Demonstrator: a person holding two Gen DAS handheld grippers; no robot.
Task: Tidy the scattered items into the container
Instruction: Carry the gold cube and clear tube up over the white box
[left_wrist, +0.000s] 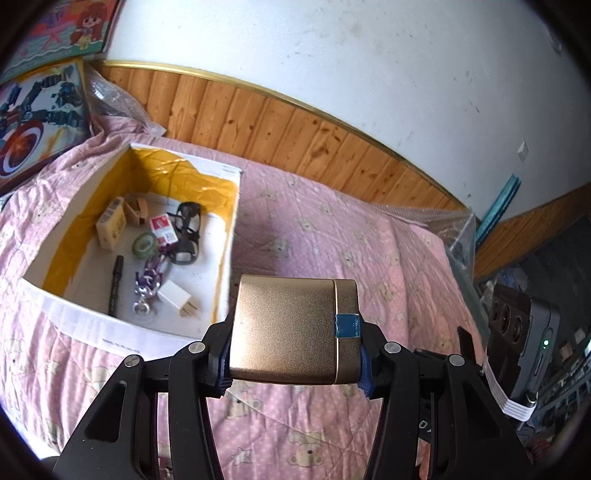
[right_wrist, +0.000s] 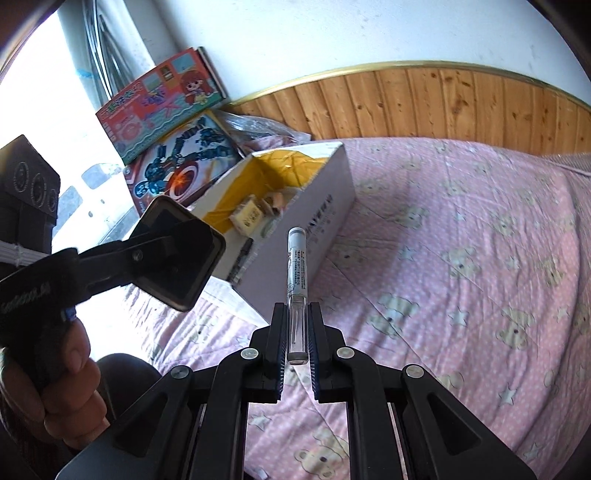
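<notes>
The left gripper (left_wrist: 293, 356) has its jaws pinching a gold case (left_wrist: 293, 332) above the bed (left_wrist: 332, 236), beside the open box (left_wrist: 229, 206) near the headboard-side toy boxes (left_wrist: 40, 110). The right gripper (right_wrist: 297, 354) has its jaws pressed on a clear pen (right_wrist: 296, 288). Glasses (left_wrist: 186, 232) and a charger plug (left_wrist: 177, 297) lie inside the box.

My left gripper (left_wrist: 293, 354), matt black plastic with shiny metal rivets, clamps a gold brushed-metal case (left_wrist: 291, 332) with satin sheen. My right gripper (right_wrist: 297, 347) pinches a clear glossy plastic pen (right_wrist: 296, 280). Beneath lies soft pink quilted cloth (left_wrist: 332, 236), backed by varnished wood panelling (left_wrist: 258, 118).
</notes>
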